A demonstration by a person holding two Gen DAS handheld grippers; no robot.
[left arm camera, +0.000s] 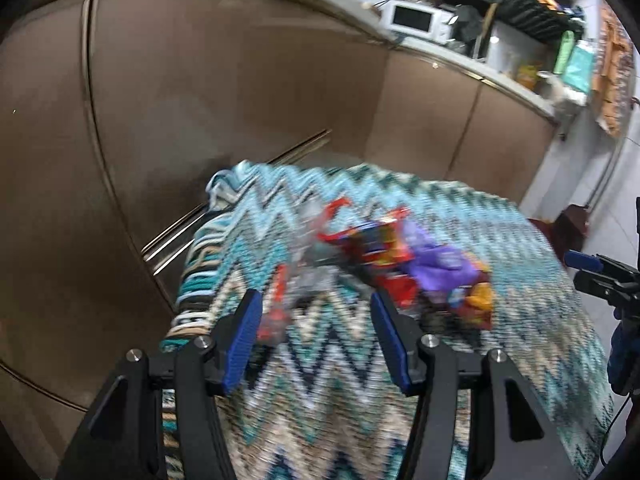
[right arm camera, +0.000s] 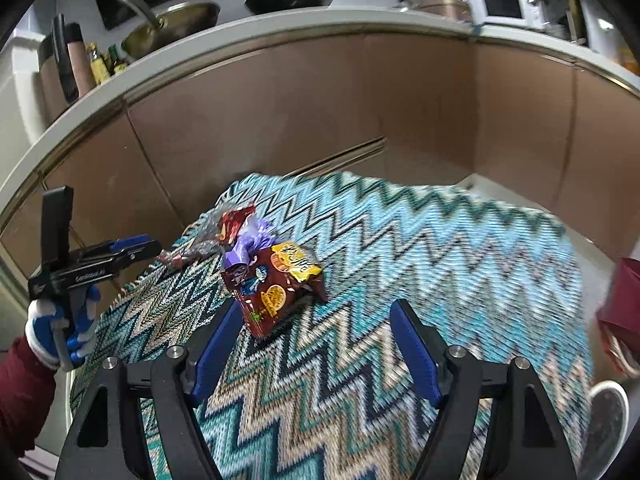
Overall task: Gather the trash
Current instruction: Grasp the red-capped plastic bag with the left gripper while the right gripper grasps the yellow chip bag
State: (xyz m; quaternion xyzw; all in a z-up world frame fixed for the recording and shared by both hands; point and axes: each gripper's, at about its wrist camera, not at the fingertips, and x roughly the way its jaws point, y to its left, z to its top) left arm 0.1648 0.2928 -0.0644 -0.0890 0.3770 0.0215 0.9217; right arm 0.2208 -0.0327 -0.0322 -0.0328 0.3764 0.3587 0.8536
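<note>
1. My left gripper (left arm camera: 316, 316) hangs above the zigzag-patterned cloth (left arm camera: 500, 280), its blue pads apart with nothing pressed between them.
2. My right gripper (right arm camera: 316, 332) is likewise spread wide, the pads clear of everything; only cloth lies between them.
3. The trash sits in a small heap toward the far left corner of the cloth, close to its far edge.
4. In the right wrist view the dark red snack wrapper (right arm camera: 276, 292) is the nearest piece, lying just ahead of my right gripper's left finger, not touching it as far as I can tell.
5. A crumpled purple wrapper (right arm camera: 250, 246) rests against the far side of the red one, and a clear plastic wrapper with red print (right arm camera: 208, 236) lies beyond it, nearest the cloth's left edge.
6. The left wrist view is blurred, so I cannot tell the pieces apart there beyond red and purple patches ahead of the fingers.
7. From the right wrist view I see a gloved hand (right arm camera: 60, 332) holding the left gripper out over the left edge of the cloth.
8. Brown cabinet doors (right arm camera: 280, 120) stand behind the cloth, with a white microwave (right arm camera: 506, 8) on the counter above.
</note>
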